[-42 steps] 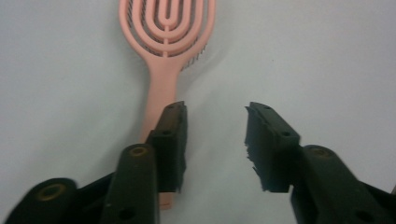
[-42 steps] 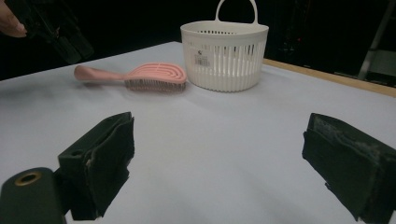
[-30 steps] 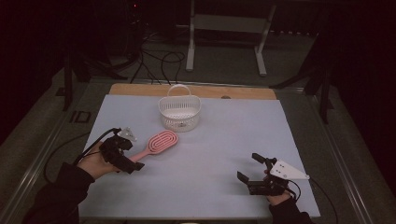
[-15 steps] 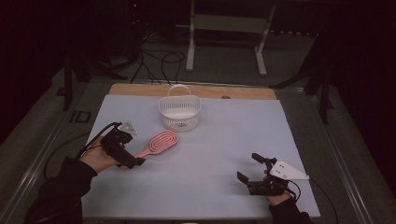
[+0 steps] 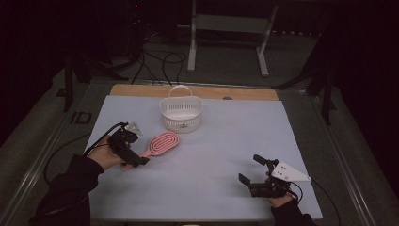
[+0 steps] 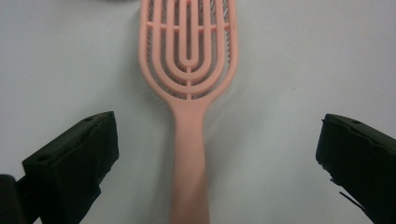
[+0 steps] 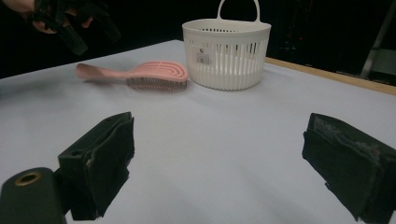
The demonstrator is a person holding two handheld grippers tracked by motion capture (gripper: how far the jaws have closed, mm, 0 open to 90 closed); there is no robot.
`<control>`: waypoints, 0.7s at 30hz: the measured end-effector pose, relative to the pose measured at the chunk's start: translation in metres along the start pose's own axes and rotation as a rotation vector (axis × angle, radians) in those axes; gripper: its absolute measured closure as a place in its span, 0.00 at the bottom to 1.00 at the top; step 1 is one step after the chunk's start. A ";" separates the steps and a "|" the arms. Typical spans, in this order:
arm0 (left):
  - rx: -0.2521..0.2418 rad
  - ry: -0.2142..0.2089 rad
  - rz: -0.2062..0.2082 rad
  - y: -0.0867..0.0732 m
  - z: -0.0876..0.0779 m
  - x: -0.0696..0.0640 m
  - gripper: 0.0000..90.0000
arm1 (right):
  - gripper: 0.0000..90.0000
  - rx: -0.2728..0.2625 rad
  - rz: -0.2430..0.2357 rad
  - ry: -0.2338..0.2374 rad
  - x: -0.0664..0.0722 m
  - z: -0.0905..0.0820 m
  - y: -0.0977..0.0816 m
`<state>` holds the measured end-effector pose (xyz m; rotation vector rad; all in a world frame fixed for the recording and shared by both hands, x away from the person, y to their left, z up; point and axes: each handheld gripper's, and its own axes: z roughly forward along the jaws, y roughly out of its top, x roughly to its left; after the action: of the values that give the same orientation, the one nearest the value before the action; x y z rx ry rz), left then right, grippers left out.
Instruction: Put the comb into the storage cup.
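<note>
Handle of the pink hairbrush runs straight ahead between the wide-apart jaws of the left gripper, untouched, its long axis in line with the gripper, head pointing away, flat on the counter.
</note>
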<state>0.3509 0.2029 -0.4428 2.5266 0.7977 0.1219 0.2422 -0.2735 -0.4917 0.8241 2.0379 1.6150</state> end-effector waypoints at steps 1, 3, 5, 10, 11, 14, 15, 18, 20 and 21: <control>0.009 0.000 0.001 0.000 0.002 0.001 0.00 | 0.10 -0.004 0.001 0.000 0.000 0.000 0.000; 0.017 0.002 -0.005 0.001 0.007 0.003 0.00 | 0.10 -0.001 0.004 0.003 0.000 0.000 0.000; 0.023 -0.001 -0.003 0.001 0.009 0.004 0.00 | 0.10 0.000 0.000 0.002 0.000 0.000 0.000; 0.044 0.003 0.005 0.002 0.016 0.006 0.00 | 0.10 -0.002 0.002 0.002 0.000 0.000 0.000; 0.046 0.003 0.009 0.002 0.018 0.007 0.00 | 0.10 -0.001 0.002 0.003 0.000 0.000 0.000; 0.058 0.010 0.013 0.002 0.022 0.008 0.00 | 0.10 -0.002 0.000 0.002 0.000 0.000 0.000; 0.061 0.010 0.015 0.002 0.023 0.008 0.00 | 0.10 -0.002 0.000 0.003 0.000 0.000 0.000; 0.065 0.019 0.013 0.001 0.026 0.010 0.01 | 0.10 -0.002 0.002 0.002 0.000 0.000 0.000; 0.077 0.022 0.015 0.002 0.028 0.011 0.02 | 0.10 -0.003 0.000 0.002 0.000 0.000 0.000; 0.086 0.016 0.017 0.002 0.029 0.012 0.04 | 0.10 -0.001 0.001 0.004 0.000 0.000 0.000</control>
<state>0.3677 0.1960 -0.4682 2.6171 0.8039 0.1165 0.2421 -0.2735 -0.4916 0.8222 2.0393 1.6190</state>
